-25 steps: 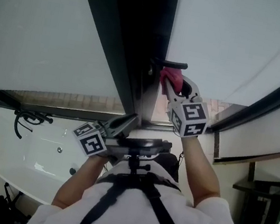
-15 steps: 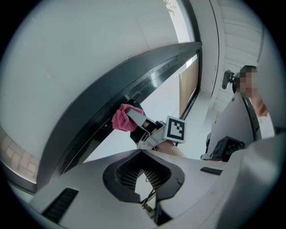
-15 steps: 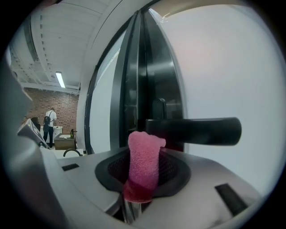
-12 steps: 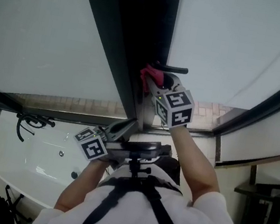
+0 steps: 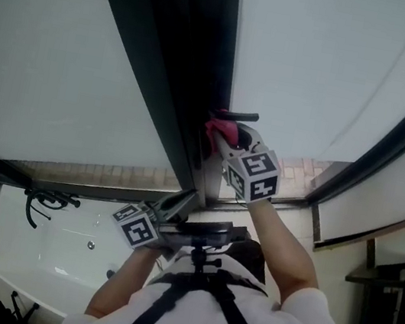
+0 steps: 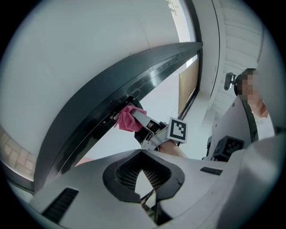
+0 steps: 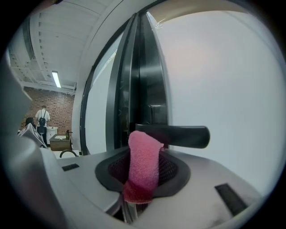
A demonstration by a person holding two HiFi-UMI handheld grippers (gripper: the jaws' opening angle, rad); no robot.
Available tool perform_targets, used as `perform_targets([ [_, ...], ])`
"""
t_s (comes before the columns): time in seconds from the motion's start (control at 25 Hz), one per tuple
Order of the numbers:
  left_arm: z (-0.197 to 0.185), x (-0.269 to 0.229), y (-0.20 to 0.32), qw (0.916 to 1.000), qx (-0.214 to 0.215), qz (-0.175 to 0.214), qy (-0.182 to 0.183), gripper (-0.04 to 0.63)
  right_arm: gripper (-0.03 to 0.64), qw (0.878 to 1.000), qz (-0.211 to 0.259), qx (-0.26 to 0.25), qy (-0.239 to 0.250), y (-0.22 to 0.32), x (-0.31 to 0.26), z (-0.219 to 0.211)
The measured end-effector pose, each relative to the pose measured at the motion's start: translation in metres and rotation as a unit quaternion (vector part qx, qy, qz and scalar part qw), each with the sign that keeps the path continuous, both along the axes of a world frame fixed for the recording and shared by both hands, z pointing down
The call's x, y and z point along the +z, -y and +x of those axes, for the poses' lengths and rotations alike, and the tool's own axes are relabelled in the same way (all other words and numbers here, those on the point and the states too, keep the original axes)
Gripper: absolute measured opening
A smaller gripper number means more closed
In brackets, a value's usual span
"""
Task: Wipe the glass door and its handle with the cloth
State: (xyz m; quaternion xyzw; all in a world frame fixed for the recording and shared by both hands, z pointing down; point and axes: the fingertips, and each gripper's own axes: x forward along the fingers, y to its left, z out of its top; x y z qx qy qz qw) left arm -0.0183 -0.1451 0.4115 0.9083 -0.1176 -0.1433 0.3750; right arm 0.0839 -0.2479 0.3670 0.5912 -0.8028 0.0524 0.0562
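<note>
The right gripper (image 5: 219, 140), jaws clamped on the pink cloth (image 5: 222, 127), has slid left since a second ago. It now presses the cloth at the inner end of the black handle (image 5: 243, 116) on the glass door (image 5: 320, 69), centre frame, with the forearm (image 5: 281, 241) stretched upward. The left gripper (image 5: 185, 197), jaws closed on nothing, hangs lower beside the dark frame (image 5: 171, 74).

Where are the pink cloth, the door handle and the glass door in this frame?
cloth (image 7: 144, 156), right gripper view, on its upright middle fold.
door handle (image 7: 185, 136), right gripper view, on the black lever's right half.
glass door (image 7: 223, 76), right gripper view, on the frosted pane above the handle.
</note>
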Motion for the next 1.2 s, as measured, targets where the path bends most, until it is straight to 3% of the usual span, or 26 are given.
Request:
perform_targets([
  [0.6,0.035,-0.014,0.000,0.9976,-0.068,0.012,0.007,-0.008,0.114,0.998,-0.001,-0.059,0.004,-0.024,0.002,0.030],
  [1.2,0.058,-0.019,-0.032,0.9909,-0.133,0.020,0.010,-0.008,0.114,0.993,0.008,-0.115,0.002,-0.043,-0.003,0.053],
])
